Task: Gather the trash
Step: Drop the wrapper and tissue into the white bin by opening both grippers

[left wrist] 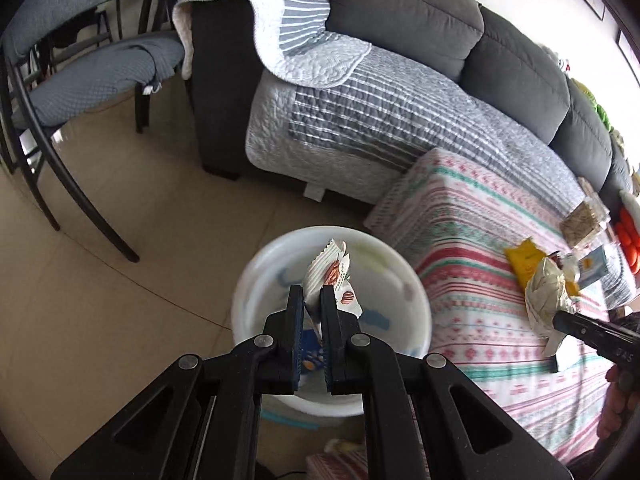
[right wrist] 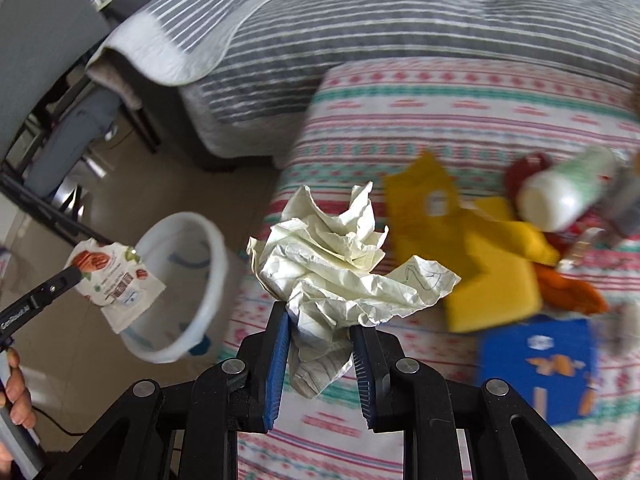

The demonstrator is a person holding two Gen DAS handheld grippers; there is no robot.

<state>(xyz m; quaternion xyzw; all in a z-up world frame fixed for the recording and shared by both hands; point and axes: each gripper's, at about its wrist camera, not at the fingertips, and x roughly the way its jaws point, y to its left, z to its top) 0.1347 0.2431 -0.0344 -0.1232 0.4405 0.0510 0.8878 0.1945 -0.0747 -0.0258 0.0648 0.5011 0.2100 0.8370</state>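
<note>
1. Left gripper (left wrist: 311, 300) clamped on snack wrapper (left wrist: 334, 276), hanging above white bin (left wrist: 256, 276) on floor.
2. Right gripper (right wrist: 320, 320) pinching crumpled paper (right wrist: 340, 260) over patterned cloth (right wrist: 460, 92).
3. Centre wrapper over bin before letting go; bring paper across next.

Home living room. Evidence: dark grey sofa (left wrist: 404, 12) at 12–2 o'clock with a striped quilted cover (left wrist: 360, 120) draped over seat and armrest; low table under a patterned pink-green cloth (left wrist: 480, 240) at 3–4 o'clock; dining chairs with grey padded covers (left wrist: 92, 80) at 10 o'clock; beige tiled floor (left wrist: 140, 280); small white bin (left wrist: 256, 276) on it at 6 o'clock.
</note>
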